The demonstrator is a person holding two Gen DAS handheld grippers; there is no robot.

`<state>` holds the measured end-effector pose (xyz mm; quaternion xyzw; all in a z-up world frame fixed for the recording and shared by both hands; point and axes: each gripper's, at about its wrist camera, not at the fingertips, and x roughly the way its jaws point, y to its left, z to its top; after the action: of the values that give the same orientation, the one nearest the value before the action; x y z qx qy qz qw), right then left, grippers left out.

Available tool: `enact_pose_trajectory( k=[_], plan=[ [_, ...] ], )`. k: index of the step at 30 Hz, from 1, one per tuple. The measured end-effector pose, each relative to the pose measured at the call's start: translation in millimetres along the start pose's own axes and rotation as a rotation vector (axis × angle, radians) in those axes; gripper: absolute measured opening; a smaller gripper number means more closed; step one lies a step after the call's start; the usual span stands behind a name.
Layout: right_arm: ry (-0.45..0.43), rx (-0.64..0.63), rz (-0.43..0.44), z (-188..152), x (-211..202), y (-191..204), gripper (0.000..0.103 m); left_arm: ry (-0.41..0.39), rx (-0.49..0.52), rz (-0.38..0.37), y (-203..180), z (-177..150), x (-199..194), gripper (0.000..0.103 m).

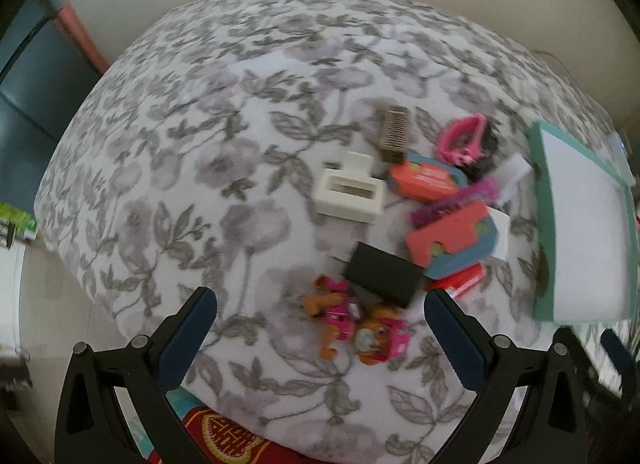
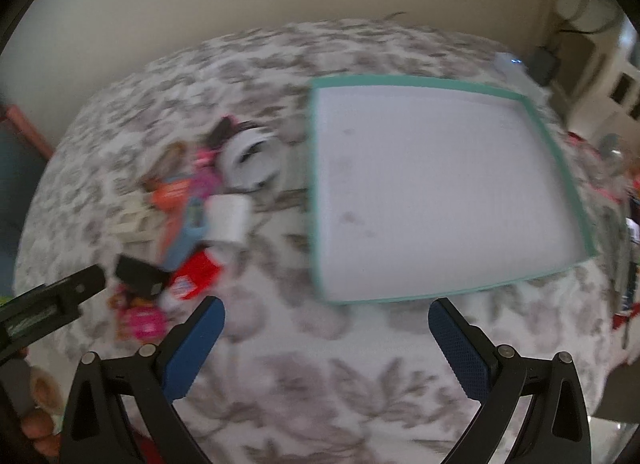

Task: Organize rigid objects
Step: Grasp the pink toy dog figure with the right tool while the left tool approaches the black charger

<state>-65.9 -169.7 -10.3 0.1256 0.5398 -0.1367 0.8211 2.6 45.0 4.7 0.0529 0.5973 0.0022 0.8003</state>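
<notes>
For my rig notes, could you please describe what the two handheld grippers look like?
Both match: the left gripper and right gripper have black angular plastic frames with round silver pivot pins, and fingers faced with dark blue textured pads. No cables or sleeves show.

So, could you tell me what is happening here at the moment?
A person holds two grippers above a floral-covered bed. The left gripper and right gripper are both open and empty. A pile of small items, including a toy dog and a black box, lies beside a teal-rimmed tray that holds nothing yet. Sorting has not visibly started.
</notes>
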Motion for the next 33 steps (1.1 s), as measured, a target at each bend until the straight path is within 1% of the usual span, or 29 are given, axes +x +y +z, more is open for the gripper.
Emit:
enact_pose_trajectory(
  k=[5, 10, 13, 17, 22, 26, 33],
  plan=[
    [0.049, -0.08, 0.085, -3.9, 11.3, 41.3, 0.103, 0.009, -0.06, 0.013, 20.5, 1.8, 4.2, 0.103],
    [0.089, -0.162, 0.128, -12.2, 22.3, 80.0, 0.103, 0.046, -0.13, 0.041, 42.5, 1.8, 15.6, 0.103],
    [0.113, -0.182, 0.154, -11.6, 30.3, 96.5, 0.103, 0.061, -0.18, 0.063, 57.2, 0.3, 20.7, 0.103],
    [0.155, -0.182, 0.195, -13.6, 38.2, 112.0, 0.103, 0.075, -0.25, 0.046, 74.5, -0.6, 24.9, 0.103],
    [0.196, -0.166, 0.198, -16.4, 52.5, 127.6, 0.103, 0.076, -0.334, 0.062, 96.5, -2.9, 27.0, 0.103],
    [0.231, -0.144, 0.197, -18.9, 60.4, 137.4, 0.103, 0.077, -0.378, 0.065, 110.5, -4.2, 29.3, 0.103],
    [0.261, -0.179, 0.143, -18.5, 81.4, 171.6, 0.103, 0.092, -0.402, 0.043, 117.8, -5.7, 33.9, 0.103]
  ],
)
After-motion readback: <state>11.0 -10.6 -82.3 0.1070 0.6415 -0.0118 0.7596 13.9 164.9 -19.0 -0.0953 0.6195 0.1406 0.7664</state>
